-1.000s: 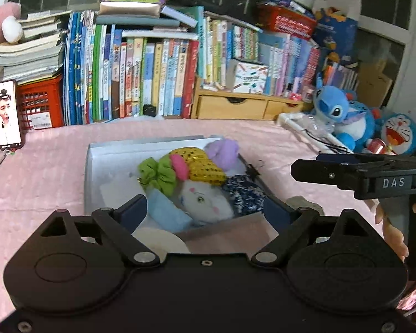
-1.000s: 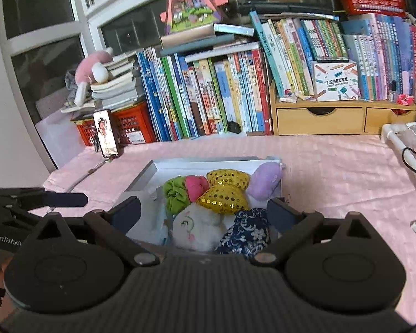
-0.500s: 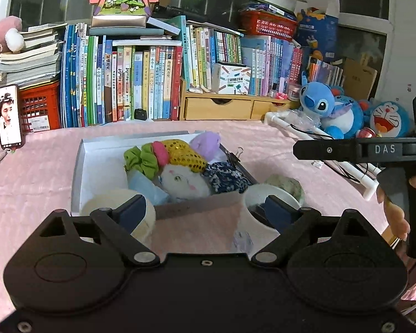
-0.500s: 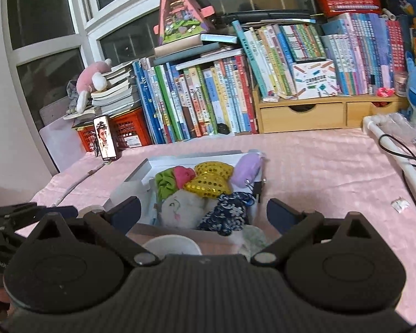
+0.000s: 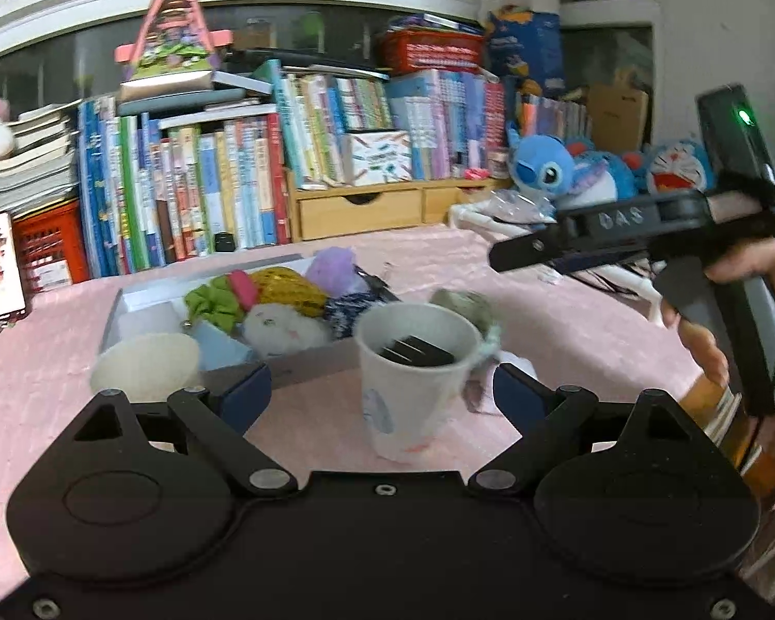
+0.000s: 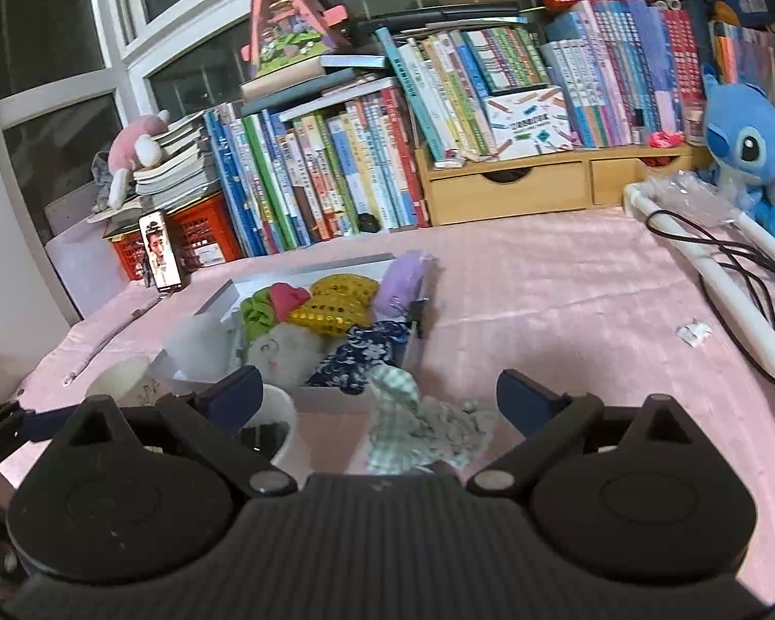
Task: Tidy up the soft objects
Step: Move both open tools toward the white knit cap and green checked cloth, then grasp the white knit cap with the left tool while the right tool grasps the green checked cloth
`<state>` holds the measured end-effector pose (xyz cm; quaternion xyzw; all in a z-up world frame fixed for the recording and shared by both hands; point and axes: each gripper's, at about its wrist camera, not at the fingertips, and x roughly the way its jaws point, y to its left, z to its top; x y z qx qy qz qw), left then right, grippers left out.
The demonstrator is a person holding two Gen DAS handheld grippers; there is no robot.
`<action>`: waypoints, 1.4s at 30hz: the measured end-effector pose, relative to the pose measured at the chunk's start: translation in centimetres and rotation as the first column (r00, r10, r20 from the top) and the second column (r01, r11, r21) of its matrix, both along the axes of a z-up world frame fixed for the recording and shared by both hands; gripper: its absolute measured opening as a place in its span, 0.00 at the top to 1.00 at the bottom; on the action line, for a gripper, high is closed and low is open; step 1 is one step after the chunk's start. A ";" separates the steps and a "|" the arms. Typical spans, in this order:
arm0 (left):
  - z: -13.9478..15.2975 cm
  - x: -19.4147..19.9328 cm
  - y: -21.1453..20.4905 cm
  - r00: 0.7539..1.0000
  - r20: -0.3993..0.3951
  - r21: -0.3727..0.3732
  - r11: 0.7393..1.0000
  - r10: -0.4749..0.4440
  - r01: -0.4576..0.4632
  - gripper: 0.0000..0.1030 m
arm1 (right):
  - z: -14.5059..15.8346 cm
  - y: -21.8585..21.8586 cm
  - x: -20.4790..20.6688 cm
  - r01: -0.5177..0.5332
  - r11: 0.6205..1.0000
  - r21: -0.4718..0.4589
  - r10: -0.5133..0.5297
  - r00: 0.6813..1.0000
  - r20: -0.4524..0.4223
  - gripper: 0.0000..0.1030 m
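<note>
A shallow white box (image 5: pixel 129 300) (image 6: pixel 217 302) on the pink tablecloth holds several soft items: a green scrunchie (image 5: pixel 213 305), a gold sequin pouch (image 5: pixel 287 284) (image 6: pixel 336 305), a purple plush (image 6: pixel 403 284), a white plush face (image 5: pixel 279 328) and a dark floral cloth (image 6: pixel 359 356). A green checked cloth (image 6: pixel 413 423) lies on the cloth just before the box, between my right fingertips. My left gripper (image 5: pixel 382 392) is open around a white paper cup (image 5: pixel 413 377) without touching it. My right gripper (image 6: pixel 377 395) is open and empty; it also shows in the left wrist view (image 5: pixel 620 243).
A second paper cup (image 5: pixel 144 367) stands at the box's near left corner. Books (image 6: pixel 361 165) and wooden drawers (image 6: pixel 506 191) line the far edge. A blue plush (image 6: pixel 744 139), a white pipe with a black cable (image 6: pixel 739 284) and a phone on a stand (image 6: pixel 157 253) sit at the sides.
Both grippers have pulled back from the box toward the near table edge. The paper cups and the checked cloth have come into view in front of them.
</note>
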<state>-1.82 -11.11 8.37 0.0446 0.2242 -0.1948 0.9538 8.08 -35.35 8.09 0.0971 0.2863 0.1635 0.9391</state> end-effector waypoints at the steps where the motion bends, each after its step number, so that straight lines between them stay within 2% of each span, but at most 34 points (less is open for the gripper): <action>1: -0.2 -0.2 -0.4 1.000 -0.001 0.002 1.000 -0.005 0.005 0.11 | -0.2 -0.3 -0.1 0.004 1.000 0.002 -0.004 1.000 -0.003 0.02; 5: -1.0 -1.1 -2.2 0.999 -0.010 -0.003 0.999 -0.034 0.034 0.11 | -0.8 -1.4 -0.1 0.014 1.000 0.011 -0.014 1.000 -0.017 0.02; 9: -1.8 -2.1 -4.6 0.996 0.001 0.033 0.995 -0.090 0.090 0.12 | -1.5 -2.6 0.2 0.019 0.999 0.030 -0.017 0.999 -0.046 0.02; 13: -2.6 -2.4 -6.5 0.991 -0.017 0.040 0.990 -0.133 0.134 0.17 | -2.3 -3.9 0.6 0.021 0.998 0.057 -0.017 0.998 -0.068 0.02; 18: -4.2 -1.8 -8.8 0.989 -0.044 0.044 0.989 -0.141 0.143 0.27 | -3.2 -4.7 1.5 0.002 0.994 0.106 0.008 0.996 -0.091 0.02; 23: -5.5 -0.6 -10.9 0.993 -0.051 0.062 0.992 -0.107 0.110 0.39 | -3.8 -4.4 2.5 -0.037 0.994 0.101 0.048 0.992 -0.114 0.01; 26: -6.2 0.1 -11.7 0.997 -0.049 0.059 0.996 -0.057 0.060 0.45 | -4.1 -4.2 3.3 -0.057 0.991 0.120 0.073 0.988 -0.133 0.01; 35: -7.5 2.0 -14.0 0.998 0.006 0.044 0.997 0.067 -0.068 0.45 | -4.8 -3.6 5.9 -0.088 0.980 0.177 0.125 0.970 -0.208 0.01; 42: -8.4 3.7 -15.7 0.994 -0.003 0.060 0.992 0.110 -0.110 0.45 | -5.4 -2.7 7.7 -0.085 0.976 0.201 0.133 0.962 -0.240 0.02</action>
